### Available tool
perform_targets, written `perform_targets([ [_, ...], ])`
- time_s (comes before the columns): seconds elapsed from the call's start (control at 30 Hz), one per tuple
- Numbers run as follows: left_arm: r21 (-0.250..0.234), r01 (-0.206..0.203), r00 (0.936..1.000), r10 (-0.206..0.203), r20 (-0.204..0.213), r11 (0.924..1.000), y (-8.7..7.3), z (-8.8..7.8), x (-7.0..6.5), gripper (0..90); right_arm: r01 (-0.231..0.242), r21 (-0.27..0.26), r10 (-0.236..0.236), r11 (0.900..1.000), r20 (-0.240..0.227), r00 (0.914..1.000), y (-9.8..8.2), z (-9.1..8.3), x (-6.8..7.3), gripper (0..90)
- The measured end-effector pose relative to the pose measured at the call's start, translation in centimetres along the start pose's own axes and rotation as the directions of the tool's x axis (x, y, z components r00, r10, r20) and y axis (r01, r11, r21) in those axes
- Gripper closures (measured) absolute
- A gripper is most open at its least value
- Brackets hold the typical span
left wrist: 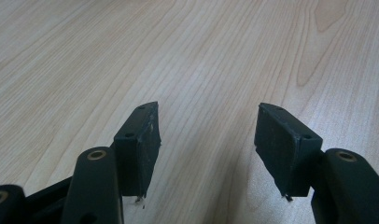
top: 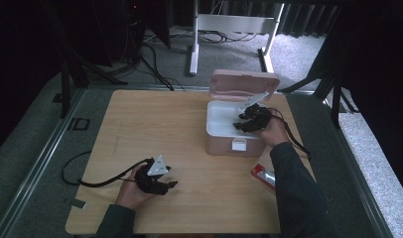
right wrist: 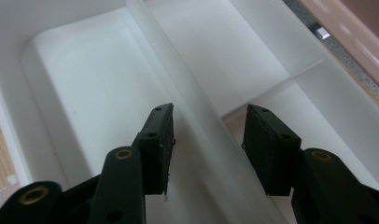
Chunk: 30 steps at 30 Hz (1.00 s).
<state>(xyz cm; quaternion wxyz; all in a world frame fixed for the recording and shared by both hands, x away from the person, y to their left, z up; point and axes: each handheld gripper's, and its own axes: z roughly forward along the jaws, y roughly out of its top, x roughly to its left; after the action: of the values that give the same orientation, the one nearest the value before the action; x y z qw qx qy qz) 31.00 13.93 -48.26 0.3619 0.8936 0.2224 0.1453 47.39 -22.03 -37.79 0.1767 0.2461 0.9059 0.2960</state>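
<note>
Straddling white divider (right wrist: 197, 107) lengthwise, right gripper (right wrist: 208, 140) jaws apart; contact unclear.

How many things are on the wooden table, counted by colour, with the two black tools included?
Black: 2, the left tool and the right tool, which reaches into the box.
Pink: 1, the open box with a white inside.
Red: 1, a small flat packet near the right sleeve.
Total: 4
</note>
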Motion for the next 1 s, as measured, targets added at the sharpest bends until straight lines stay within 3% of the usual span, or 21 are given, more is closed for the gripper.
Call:
perform_targets([
  [0.33,0.001,0.001,1.0,-0.001,0.0,1.0,0.0,0.0,0.0,40.6,0.004,0.009,-0.004,1.0,-0.015,0.9999,0.4,0.0,0.9,50.4],
  [0.6,0.006,-0.003,1.0,0.003,0.007,1.0,0.0,0.2,0.1,40.6,-0.003,-0.037,0.001,0.999,-0.032,0.9995,0.3,-1.3,-0.2,48.7],
  [0.87,0.003,-0.001,1.0,0.001,0.01,1.0,0.0,0.2,0.0,40.6,0.041,-0.028,-0.043,0.999,-0.085,0.9955,0.3,-2.0,-1.0,49.7],
  [1.0,0.003,0.002,1.0,-0.002,0.01,1.0,0.0,0.2,0.1,40.7,0.084,0.007,-0.083,0.996,-0.108,0.9907,0.7,-1.7,-1.4,43.8],
])
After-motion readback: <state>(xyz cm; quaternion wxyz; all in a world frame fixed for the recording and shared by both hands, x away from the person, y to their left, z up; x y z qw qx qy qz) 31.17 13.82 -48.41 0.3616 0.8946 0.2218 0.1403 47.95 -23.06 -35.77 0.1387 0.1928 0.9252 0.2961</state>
